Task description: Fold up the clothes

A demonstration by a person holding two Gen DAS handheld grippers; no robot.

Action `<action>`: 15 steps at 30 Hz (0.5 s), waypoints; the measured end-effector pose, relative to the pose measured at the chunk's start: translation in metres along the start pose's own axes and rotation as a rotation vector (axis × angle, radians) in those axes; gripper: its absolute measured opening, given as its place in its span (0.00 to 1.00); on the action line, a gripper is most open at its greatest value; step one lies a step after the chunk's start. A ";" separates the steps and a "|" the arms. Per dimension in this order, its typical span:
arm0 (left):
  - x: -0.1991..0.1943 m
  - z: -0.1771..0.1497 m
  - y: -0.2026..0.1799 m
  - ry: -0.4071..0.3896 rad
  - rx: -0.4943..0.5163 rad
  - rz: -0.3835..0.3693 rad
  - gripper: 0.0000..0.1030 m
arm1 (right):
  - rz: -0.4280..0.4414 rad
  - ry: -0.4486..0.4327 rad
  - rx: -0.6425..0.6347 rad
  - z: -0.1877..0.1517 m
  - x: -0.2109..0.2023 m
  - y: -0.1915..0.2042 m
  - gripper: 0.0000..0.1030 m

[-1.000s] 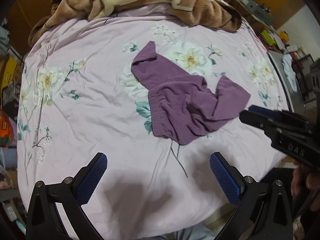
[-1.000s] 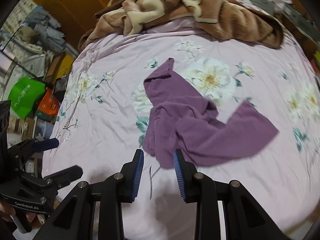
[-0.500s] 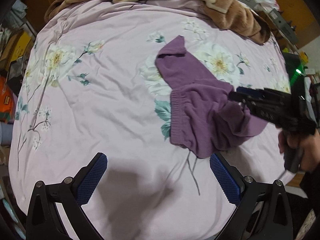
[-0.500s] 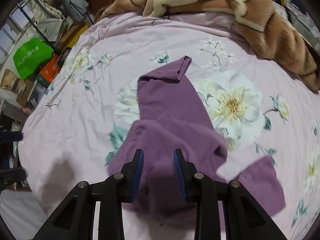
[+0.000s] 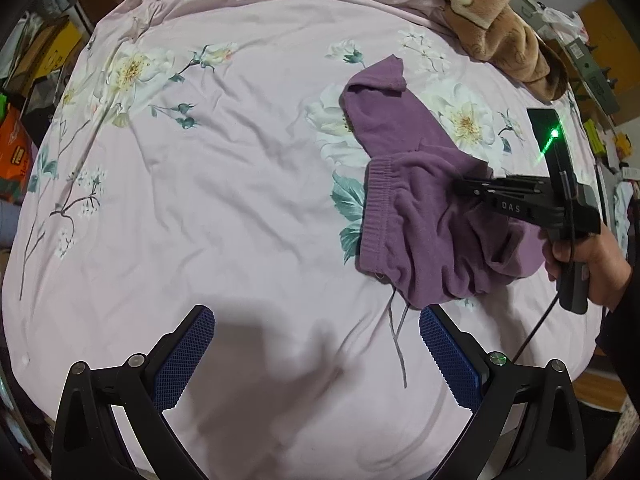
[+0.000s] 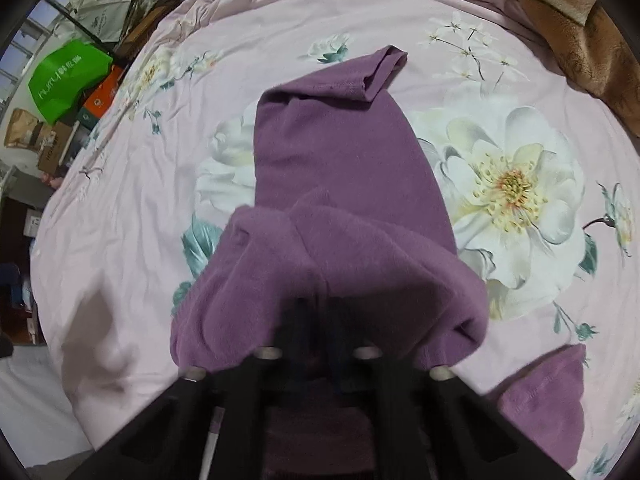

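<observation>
Left wrist view is showing the left gripper [image 5: 312, 354] hanging wide apart and empty over the bed [image 5: 208, 208], purple trousers [image 5: 420, 216] lying crumpled ahead. Right wrist view is showing the right gripper [image 6: 320, 320] buried in fabric; its grip is unreadable, and bunched layers risk slipping or folding crooked.

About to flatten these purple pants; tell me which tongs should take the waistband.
Left. The left tongs hang open over bare sheet just short of the waistband, while the right tongs are already buried in the pants.
</observation>
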State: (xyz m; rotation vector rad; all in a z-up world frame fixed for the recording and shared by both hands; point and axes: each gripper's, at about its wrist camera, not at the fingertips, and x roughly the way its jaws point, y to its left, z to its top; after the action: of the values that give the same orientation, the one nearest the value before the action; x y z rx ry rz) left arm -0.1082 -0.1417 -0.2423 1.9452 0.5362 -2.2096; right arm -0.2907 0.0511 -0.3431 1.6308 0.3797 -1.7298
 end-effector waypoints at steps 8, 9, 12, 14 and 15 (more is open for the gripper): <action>-0.030 0.015 0.000 -0.045 0.002 -0.015 1.00 | 0.037 -0.185 -0.004 0.011 -0.098 0.022 0.04; -0.037 0.017 0.001 -0.055 0.002 -0.020 1.00 | 0.041 -0.214 -0.006 0.013 -0.114 0.025 0.04; -0.055 0.025 0.005 -0.086 0.006 -0.034 1.00 | 0.036 -0.318 -0.006 0.024 -0.167 0.038 0.04; -0.065 0.030 0.010 -0.104 0.012 -0.045 1.00 | 0.027 -0.385 -0.017 0.032 -0.203 0.052 0.04; -0.069 0.032 0.014 -0.111 0.016 -0.051 1.00 | 0.028 -0.411 -0.022 0.034 -0.217 0.061 0.04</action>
State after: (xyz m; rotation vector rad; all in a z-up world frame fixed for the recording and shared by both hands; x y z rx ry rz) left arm -0.1232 -0.1743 -0.1737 1.8226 0.5600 -2.3431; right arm -0.2874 0.0501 -0.1151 1.2162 0.1759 -1.9729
